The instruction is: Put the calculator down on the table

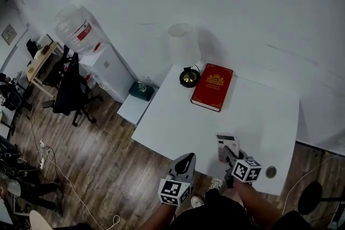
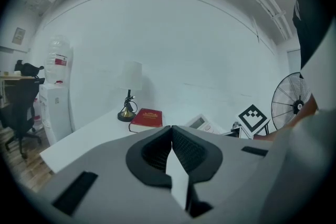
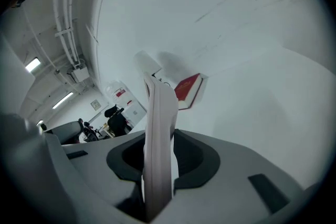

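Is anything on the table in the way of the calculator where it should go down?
Nothing visible. The table under the calculator in the right gripper is bare; the red book and lamp stand far behind, near the wall.

Head view steeply down, gripper views low, all sharing table

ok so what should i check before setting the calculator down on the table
1. Grip: right gripper shut on the calculator: ok.
2. Landing spot: table bare just beyond the calculator: ok.
3. Red book and lamp well away at the far side: ok.
4. Left gripper shut, empty, apart from the calculator: ok.
5. Gap between calculator and table: cannot tell.
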The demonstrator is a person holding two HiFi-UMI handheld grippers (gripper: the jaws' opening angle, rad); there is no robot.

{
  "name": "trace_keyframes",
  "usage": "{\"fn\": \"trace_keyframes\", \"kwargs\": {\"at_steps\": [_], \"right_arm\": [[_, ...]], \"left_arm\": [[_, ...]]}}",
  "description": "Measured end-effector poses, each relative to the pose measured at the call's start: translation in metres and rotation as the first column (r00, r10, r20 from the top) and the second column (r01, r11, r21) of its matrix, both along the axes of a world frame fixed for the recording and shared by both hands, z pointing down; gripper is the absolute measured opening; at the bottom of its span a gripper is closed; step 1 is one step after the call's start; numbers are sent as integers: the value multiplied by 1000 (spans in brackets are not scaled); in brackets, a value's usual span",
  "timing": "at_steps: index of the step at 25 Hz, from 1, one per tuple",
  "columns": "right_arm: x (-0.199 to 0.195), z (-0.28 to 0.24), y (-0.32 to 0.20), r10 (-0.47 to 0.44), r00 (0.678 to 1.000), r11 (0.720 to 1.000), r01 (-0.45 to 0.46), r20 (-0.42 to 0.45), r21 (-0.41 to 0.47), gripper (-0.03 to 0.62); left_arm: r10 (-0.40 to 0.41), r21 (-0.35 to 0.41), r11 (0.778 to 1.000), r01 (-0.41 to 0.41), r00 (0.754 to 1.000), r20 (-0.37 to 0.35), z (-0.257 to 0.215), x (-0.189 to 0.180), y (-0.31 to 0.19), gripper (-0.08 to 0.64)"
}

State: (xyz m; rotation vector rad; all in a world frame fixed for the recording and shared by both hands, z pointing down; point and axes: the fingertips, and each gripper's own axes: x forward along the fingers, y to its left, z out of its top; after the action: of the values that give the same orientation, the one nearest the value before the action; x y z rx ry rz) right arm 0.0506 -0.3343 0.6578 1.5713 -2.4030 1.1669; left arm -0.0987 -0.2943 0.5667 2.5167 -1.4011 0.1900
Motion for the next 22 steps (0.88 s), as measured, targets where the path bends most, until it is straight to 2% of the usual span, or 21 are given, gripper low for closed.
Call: {"fn": "trace_keyframes", "kwargs": {"at_steps": [4,9,15,19,22], "right_arm": [[1,29,-5,3,999,996,1,44,-90,129],[-2,57,-5,21,997,984,-7,80,-175,129],[-1,72,-9,44,993,975,-19,106,-220,130],[2,76,-11,44,996,971,-26,72,-237,140],[9,75,-13,34,999,977,-34,-5,-211,153]], "left_arm": [[10,26,1000,-10,1000,6,-7,9,-10,20],[7,11,1000,-7,1000,17,0,9,-11,20],[-5,-17,1000,5,1000,26,11,4,-12,20],[2,-26,1000,-2,1000,22,14,5,-12,20],[12,-40,999,-11,1000,10,16,8,-12,20]]}}
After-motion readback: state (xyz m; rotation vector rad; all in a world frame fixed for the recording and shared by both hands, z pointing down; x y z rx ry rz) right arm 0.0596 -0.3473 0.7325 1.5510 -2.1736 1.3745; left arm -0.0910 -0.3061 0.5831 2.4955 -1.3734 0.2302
